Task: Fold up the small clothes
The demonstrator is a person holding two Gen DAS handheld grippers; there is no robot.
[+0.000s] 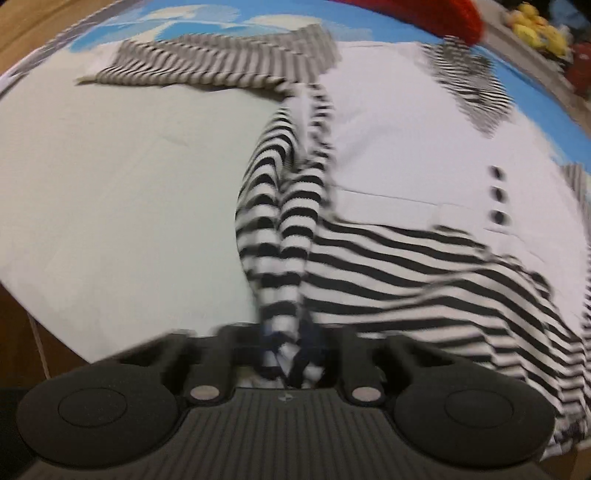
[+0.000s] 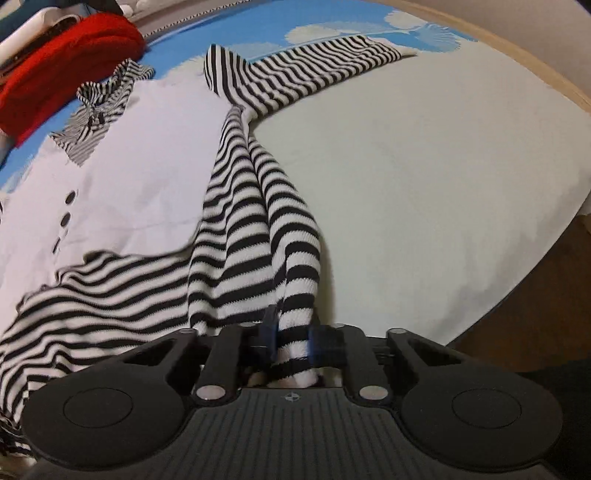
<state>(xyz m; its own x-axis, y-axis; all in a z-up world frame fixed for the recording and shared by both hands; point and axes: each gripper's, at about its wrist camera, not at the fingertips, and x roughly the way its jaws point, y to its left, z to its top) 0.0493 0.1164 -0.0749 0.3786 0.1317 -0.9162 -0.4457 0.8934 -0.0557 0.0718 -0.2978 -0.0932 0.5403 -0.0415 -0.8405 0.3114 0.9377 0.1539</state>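
Note:
A black-and-white striped garment (image 1: pixel 280 206) with a plain white front panel (image 1: pixel 406 147) and dark buttons (image 1: pixel 496 194) lies on the pale bed sheet (image 1: pixel 110 184). My left gripper (image 1: pixel 291 354) is shut on a bunched striped edge of it, which rises in a fold away from the fingers. In the right wrist view the same striped garment (image 2: pixel 258 206) stretches away, one sleeve (image 2: pixel 325 59) spread toward the far edge. My right gripper (image 2: pixel 291 343) is shut on a striped fold near the hem. The left wrist view is blurred by motion.
A red knitted item (image 2: pixel 66 66) lies at the far left by the striped collar (image 2: pixel 99 110). The blue patterned cover (image 2: pixel 258 33) runs along the far side. Wooden floor (image 2: pixel 546 295) shows past the bed's right edge. Yellow toys (image 1: pixel 535 29) sit at far right.

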